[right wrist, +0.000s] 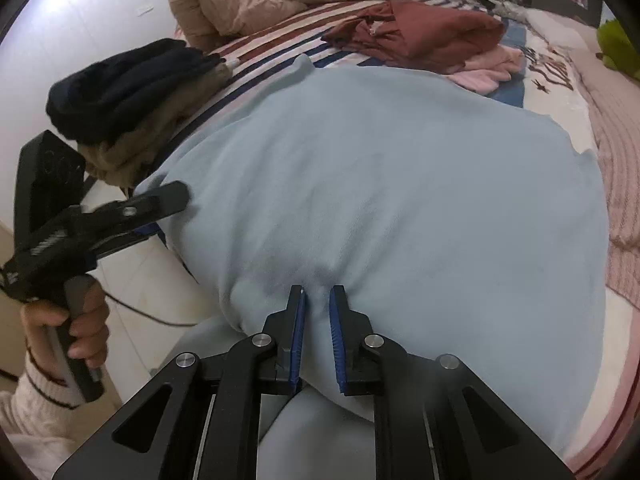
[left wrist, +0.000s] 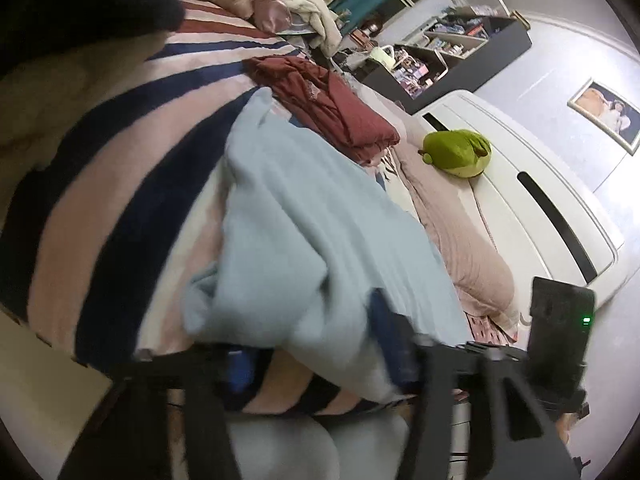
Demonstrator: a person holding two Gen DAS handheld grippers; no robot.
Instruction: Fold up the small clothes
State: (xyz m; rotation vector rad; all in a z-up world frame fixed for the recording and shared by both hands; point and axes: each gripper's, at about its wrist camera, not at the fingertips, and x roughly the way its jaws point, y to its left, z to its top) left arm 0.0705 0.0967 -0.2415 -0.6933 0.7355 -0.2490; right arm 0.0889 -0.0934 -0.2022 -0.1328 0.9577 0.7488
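A light blue fleece garment (right wrist: 380, 184) lies spread over the near edge of the striped bed (left wrist: 120, 200). My right gripper (right wrist: 318, 292) is shut on its near hem, and a pinch of the cloth stands between the blue pads (right wrist: 298, 328). My left gripper (right wrist: 172, 212), held in a hand (right wrist: 80, 320), bites the garment's left edge, one finger above the cloth and one below. The left wrist view is blurred. There, bunched blue cloth (left wrist: 304, 208) fills the gap of the left gripper (left wrist: 312, 332).
A crumpled maroon garment (right wrist: 432, 32) and a pink one (right wrist: 488, 68) lie behind the blue one. Dark navy clothes on tan ones (right wrist: 128, 84) are stacked at the left bed edge. A tan quilt (right wrist: 240, 4) lies further back, and a green plush (left wrist: 460, 152) rests by the white headboard (left wrist: 540, 200).
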